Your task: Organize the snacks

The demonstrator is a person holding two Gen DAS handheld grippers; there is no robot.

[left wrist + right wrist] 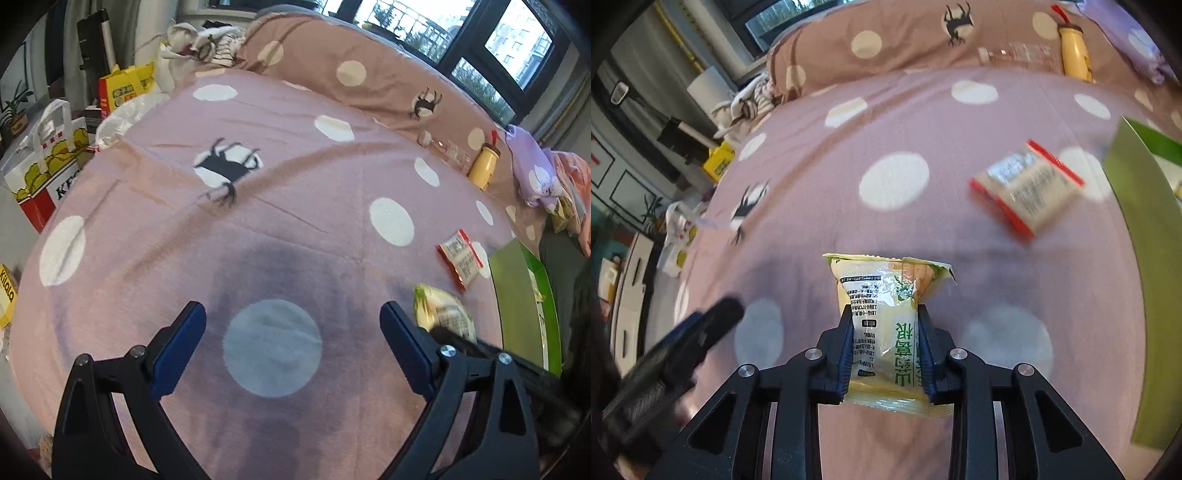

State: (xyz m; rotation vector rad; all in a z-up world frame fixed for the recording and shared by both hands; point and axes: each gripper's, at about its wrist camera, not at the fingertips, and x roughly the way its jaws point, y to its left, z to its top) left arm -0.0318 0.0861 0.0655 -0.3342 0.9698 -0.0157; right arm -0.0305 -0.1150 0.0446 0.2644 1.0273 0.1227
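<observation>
My right gripper [882,314] is shut on a yellow-green snack packet [882,295], its blue pads squeezing the packet's two sides above the pink dotted bedspread [894,122]. The same packet [443,314] shows at the right in the left wrist view, partly behind a finger. A red-and-white snack packet [1028,188] [461,258] lies flat on the bed, up and right of the held one. My left gripper [291,314] stands open over a white dot of the bedspread [258,221], nothing between its fingers. Its dark, blurred shape [701,328] shows at lower left in the right wrist view.
A green box [1145,258] [517,288] stands at the bed's right edge. A yellow bottle [484,166] and a clear bottle [1019,53] lie by the spotted pillow [351,66]. A paper bag [48,166] and a yellow carton [125,88] stand beside the bed at left.
</observation>
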